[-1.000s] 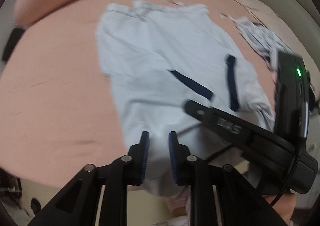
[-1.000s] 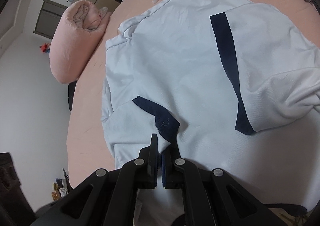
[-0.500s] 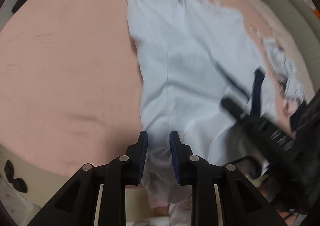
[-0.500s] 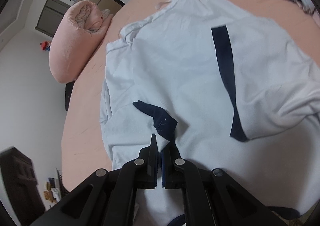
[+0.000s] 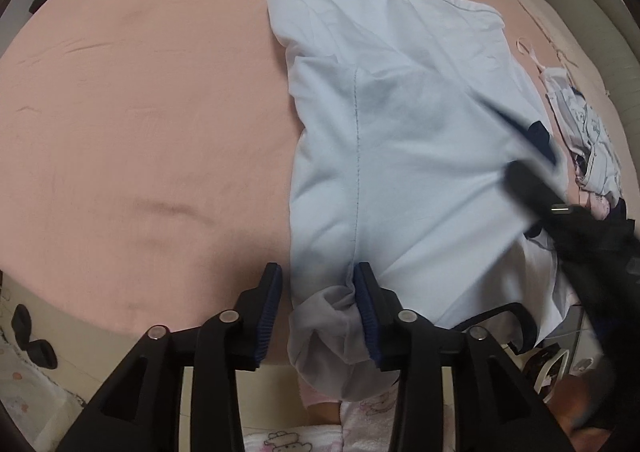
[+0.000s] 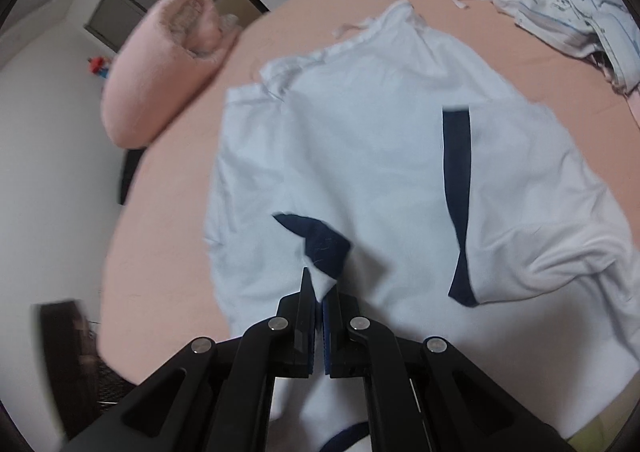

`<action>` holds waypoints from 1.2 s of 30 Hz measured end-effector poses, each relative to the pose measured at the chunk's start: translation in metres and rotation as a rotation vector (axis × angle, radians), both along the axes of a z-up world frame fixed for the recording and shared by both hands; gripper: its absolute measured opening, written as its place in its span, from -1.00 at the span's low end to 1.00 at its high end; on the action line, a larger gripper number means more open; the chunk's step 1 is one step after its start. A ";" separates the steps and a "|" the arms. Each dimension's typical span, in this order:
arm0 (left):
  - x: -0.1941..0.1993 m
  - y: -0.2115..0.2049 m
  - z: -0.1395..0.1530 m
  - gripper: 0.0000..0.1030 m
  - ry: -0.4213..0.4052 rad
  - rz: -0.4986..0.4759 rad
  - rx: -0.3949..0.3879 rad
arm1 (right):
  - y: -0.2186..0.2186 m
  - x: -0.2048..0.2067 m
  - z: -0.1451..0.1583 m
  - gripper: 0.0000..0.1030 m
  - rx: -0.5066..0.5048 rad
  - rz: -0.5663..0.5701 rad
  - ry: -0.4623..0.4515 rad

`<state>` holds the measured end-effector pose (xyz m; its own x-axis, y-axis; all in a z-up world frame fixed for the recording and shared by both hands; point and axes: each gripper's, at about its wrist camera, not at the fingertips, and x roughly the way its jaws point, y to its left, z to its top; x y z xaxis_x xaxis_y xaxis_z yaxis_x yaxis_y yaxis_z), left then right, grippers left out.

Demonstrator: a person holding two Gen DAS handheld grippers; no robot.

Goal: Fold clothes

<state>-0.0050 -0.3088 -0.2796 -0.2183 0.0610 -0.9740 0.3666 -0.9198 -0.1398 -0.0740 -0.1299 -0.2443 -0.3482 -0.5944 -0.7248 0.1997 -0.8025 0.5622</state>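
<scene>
A pale blue shirt [image 5: 400,131] with navy cuffs lies spread on a pink bed; it also shows in the right wrist view [image 6: 380,171]. My left gripper [image 5: 318,292] is open, its jaws on either side of the shirt's bunched near edge at the bed's front. My right gripper [image 6: 320,292] is shut on the shirt's sleeve by its navy cuff [image 6: 320,242]. The right gripper's body [image 5: 560,219] shows blurred over the shirt's right side in the left wrist view.
A small pile of printed white clothes [image 6: 572,15] lies at the far right of the bed, also in the left wrist view [image 5: 580,131]. A rolled pink quilt [image 6: 160,63] sits at the far left. The bed's front edge [image 5: 120,324] is close.
My left gripper has swung left and down to the shirt's near edge, with its jaws wider. My right gripper keeps hold of the sleeve and has lifted back a little.
</scene>
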 end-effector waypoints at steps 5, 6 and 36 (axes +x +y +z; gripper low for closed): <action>-0.007 0.010 0.000 -0.02 -0.055 -0.020 -0.102 | 0.040 0.006 0.055 -0.03 -0.056 -0.060 0.086; -0.007 0.009 0.000 -0.02 -0.057 -0.009 -0.099 | 0.050 0.007 0.066 0.09 -0.063 -0.075 0.114; -0.013 0.066 0.080 0.15 0.258 -0.109 0.017 | 0.143 0.033 0.136 0.37 0.223 0.011 0.379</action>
<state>-0.0182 -0.2425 -0.1998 -0.4502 0.1132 -0.8857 0.2162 -0.9486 -0.2311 -0.0407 0.0128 -0.1081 -0.6086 -0.4436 -0.6579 0.3680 -0.8924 0.2612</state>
